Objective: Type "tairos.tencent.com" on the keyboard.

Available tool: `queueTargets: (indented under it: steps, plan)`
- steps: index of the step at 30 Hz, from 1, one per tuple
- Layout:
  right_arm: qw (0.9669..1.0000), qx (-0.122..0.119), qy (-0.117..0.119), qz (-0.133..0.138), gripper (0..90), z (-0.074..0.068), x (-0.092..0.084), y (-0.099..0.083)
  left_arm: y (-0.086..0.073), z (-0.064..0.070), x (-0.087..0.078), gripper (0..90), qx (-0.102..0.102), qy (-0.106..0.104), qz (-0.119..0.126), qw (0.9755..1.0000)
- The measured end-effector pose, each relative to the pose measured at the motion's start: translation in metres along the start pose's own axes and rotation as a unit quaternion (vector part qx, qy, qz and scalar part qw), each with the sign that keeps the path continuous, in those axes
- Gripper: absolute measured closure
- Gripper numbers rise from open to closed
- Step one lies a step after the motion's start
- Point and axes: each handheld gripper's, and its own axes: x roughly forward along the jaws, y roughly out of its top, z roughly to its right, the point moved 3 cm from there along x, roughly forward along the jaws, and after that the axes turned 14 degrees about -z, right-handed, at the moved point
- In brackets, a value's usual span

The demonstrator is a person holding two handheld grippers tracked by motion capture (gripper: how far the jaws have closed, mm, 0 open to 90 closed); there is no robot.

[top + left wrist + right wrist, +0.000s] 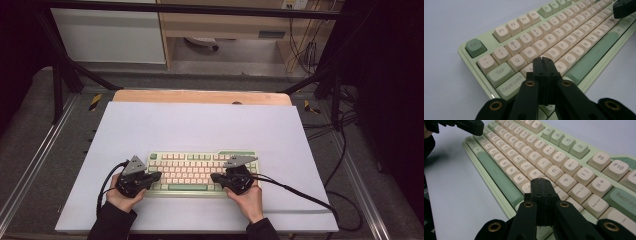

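Note:
A pale green keyboard (pixel 200 172) with cream keys and green accent keys lies on the white sheet (pixel 195 125) near the front edge. My left gripper (pixel 156 176) is shut, its tips over the keyboard's left end. In the left gripper view its closed jaws (pixel 544 60) hover by the A and Z keys of the keyboard (pixel 554 37). My right gripper (pixel 214 177) is shut too, over the right half. In the right gripper view its tips (pixel 541 181) sit above the keys near L and the comma on the keyboard (pixel 544 157). Neither holds anything.
The sheet covers a wooden table (pixel 200 96) whose far edge shows. Black cables (pixel 300 192) trail from the grippers across the sheet. A metal frame (pixel 60 75), cupboards and loose wires stand beyond the table.

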Motion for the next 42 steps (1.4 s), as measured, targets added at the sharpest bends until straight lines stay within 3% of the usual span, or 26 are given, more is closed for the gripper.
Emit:
queueTargets:
  steps: [19, 42]
  plan:
    - [0.9999, -0.007, -0.003, -0.012, 90.0, -0.001, 0.010, -0.004, -0.002, 0.001, 0.002, 89.9, 0.004, 0.002, -0.002, 1.0000]
    - [0.9999, -0.001, -0.015, 0.008, 90.0, 0.008, -0.014, -0.006, 0.004, 0.006, 0.003, 89.9, 0.008, 0.001, 0.003, 1.0000]
